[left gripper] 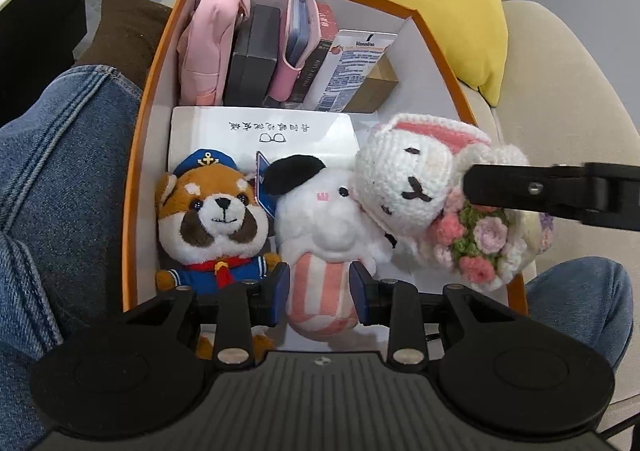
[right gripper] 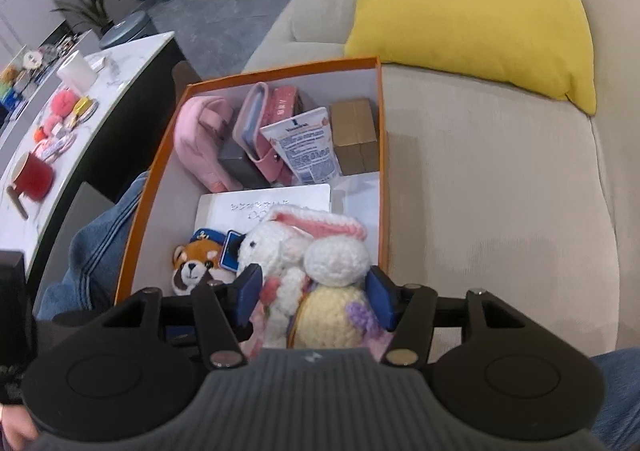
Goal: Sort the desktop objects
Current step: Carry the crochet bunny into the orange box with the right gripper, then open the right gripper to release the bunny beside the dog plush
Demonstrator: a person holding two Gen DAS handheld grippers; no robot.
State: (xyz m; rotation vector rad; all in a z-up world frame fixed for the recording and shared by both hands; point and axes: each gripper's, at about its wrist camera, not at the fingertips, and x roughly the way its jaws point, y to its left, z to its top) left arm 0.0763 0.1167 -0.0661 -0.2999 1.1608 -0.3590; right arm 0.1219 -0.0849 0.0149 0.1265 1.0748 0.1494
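Observation:
An orange box (left gripper: 136,171) (right gripper: 152,187) rests on a person's lap on a sofa. At its near end lie a red-panda sailor plush (left gripper: 216,219) (right gripper: 192,267), a white plush dog (left gripper: 328,211) with a pink-striped lower part, and a crocheted white rabbit (left gripper: 408,183) (right gripper: 320,251) that holds a flower bouquet. My left gripper (left gripper: 320,283) is shut on the dog's striped part, a pad against each side. My right gripper (right gripper: 316,295) is closed around the rabbit's body at the box's right rim. One of its fingers (left gripper: 520,187) reaches in from the right.
The far half of the box holds a pink pouch (left gripper: 208,35), a black box (left gripper: 256,51), a Vaseline tube (left gripper: 352,67), a cardboard box (right gripper: 354,135) and a white card (left gripper: 260,135). A yellow cushion (right gripper: 472,11) lies on the beige sofa (right gripper: 500,191). A marble table (right gripper: 120,63) with a red mug (right gripper: 32,175) stands left.

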